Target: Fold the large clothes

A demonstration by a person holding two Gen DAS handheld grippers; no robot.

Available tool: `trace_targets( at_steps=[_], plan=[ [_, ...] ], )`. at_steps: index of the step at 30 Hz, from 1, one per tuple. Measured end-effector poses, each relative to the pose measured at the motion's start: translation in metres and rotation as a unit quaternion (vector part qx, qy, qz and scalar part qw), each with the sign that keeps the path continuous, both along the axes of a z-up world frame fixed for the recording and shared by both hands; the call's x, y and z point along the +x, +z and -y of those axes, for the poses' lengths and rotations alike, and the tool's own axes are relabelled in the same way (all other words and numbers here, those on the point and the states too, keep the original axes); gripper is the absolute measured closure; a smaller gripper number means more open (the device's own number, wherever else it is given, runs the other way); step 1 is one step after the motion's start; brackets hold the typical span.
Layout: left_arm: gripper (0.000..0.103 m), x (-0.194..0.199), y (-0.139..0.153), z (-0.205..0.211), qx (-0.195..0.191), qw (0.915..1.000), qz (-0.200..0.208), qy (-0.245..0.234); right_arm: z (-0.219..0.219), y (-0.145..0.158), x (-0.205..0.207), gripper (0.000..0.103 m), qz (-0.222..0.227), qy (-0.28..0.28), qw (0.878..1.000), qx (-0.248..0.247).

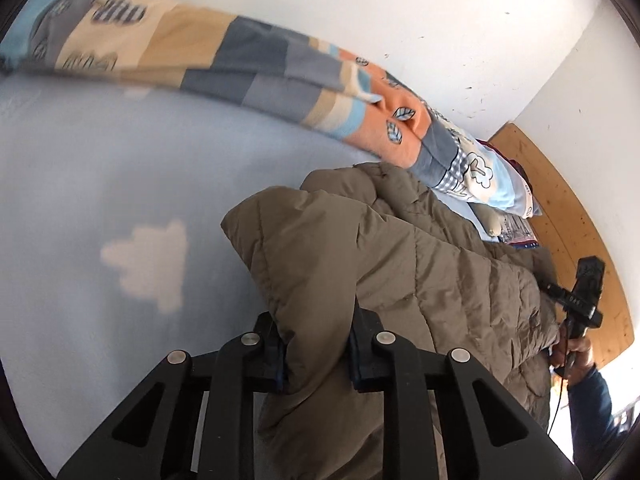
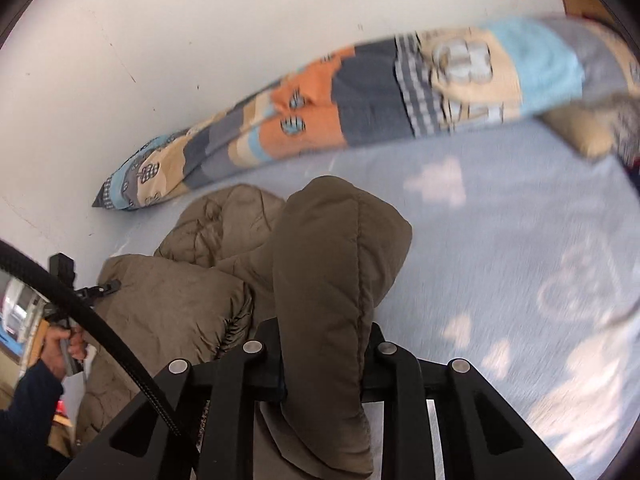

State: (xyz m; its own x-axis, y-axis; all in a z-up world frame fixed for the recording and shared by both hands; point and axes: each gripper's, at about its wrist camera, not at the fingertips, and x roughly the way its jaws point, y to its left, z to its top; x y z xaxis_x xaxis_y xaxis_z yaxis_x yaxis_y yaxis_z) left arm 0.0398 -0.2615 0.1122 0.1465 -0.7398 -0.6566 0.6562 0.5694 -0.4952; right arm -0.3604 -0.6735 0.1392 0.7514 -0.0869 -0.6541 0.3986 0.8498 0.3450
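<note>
Brown and puffy, the big jacket (image 1: 400,264) has stitched lines that make soft, fat rows. It lies in a bumpy heap on the bed, near the wall.

The left gripper (image 1: 316,356) is black and hard. Its two fingers are pinching a thick fold of the jacket between them. The right gripper (image 2: 320,356) is pinching another rounded, puffy fold of the jacket (image 2: 332,280) the same way. In the left view the right gripper shows far off at the jacket's other side, held in a hand (image 1: 576,354) with a dark blue sleeve.

The bed sheet (image 1: 120,184) is light blue and smooth, with pale cloud shapes on it. A long patchwork pillow (image 1: 256,68) lies along the wall behind the jacket. It has orange, grey, tan and blue squares with little leaves. The wall (image 1: 360,4) is white with tiny dark marks. A curved wooden board (image 1: 568,208) stands at the end of the bed.
</note>
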Motion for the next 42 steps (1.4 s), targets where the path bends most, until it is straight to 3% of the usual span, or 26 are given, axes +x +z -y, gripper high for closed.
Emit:
trace_targets(
  at_steps=[6, 11, 13, 16, 18, 19, 21, 24, 27, 30, 33, 36, 39, 42],
  plan=[
    [0.082, 0.034, 0.000, 0.035, 0.021, 0.9996, 0.008, 0.018, 0.018, 0.014, 0.029, 0.080, -0.005, -0.019, 0.999, -0.030],
    [0.082, 0.055, -0.020, 0.048, 0.032, 0.9984, 0.003, 0.046, 0.046, -0.004, 0.051, 0.080, -0.016, -0.048, 0.998, -0.037],
    [0.080, 0.059, -0.036, 0.052, 0.058, 0.9970, -0.003, 0.050, 0.056, -0.015, 0.059, 0.080, -0.025, -0.056, 0.998, -0.030],
    [0.061, 0.058, -0.053, 0.054, 0.096, 0.9937, 0.002, 0.058, 0.070, -0.044, 0.070, 0.075, -0.069, -0.060, 0.996, -0.015],
    [0.039, 0.058, -0.055, 0.045, 0.105, 0.9914, -0.004, 0.078, 0.077, -0.061, 0.069, 0.055, -0.097, -0.075, 0.992, 0.006],
    [0.037, 0.059, -0.053, 0.039, 0.104, 0.9908, -0.005, 0.086, 0.079, -0.065, 0.067, 0.046, -0.102, -0.083, 0.991, 0.015],
    [0.037, 0.056, -0.041, 0.021, 0.092, 0.9923, 0.003, 0.082, 0.081, -0.065, 0.053, 0.046, -0.088, -0.083, 0.992, 0.043],
    [0.037, 0.046, -0.011, -0.004, 0.097, 0.9886, 0.064, 0.096, 0.075, -0.041, 0.021, 0.044, -0.053, -0.086, 0.994, 0.041],
    [0.037, 0.024, 0.016, -0.009, 0.087, 0.9869, 0.107, 0.084, 0.056, -0.011, 0.005, 0.044, -0.043, -0.082, 0.996, -0.012],
    [0.037, -0.010, 0.025, 0.010, 0.086, 0.9855, 0.139, 0.046, 0.020, 0.012, 0.015, 0.044, -0.024, -0.047, 0.998, -0.042],
    [0.037, -0.044, 0.014, 0.043, 0.114, 0.9778, 0.175, 0.011, -0.014, 0.016, 0.043, 0.044, -0.026, -0.012, 0.998, -0.047],
    [0.037, -0.056, -0.015, 0.068, 0.146, 0.9766, 0.158, -0.007, -0.052, 0.000, 0.082, 0.044, -0.060, 0.025, 0.995, -0.081],
    [0.032, -0.057, -0.044, 0.083, 0.184, 0.9728, 0.140, -0.006, -0.065, -0.030, 0.105, 0.045, -0.107, 0.027, 0.990, -0.087],
    [0.031, -0.051, -0.042, 0.083, 0.185, 0.9766, 0.109, 0.009, -0.055, -0.062, 0.112, 0.044, -0.136, 0.016, 0.989, -0.050]
  ],
)
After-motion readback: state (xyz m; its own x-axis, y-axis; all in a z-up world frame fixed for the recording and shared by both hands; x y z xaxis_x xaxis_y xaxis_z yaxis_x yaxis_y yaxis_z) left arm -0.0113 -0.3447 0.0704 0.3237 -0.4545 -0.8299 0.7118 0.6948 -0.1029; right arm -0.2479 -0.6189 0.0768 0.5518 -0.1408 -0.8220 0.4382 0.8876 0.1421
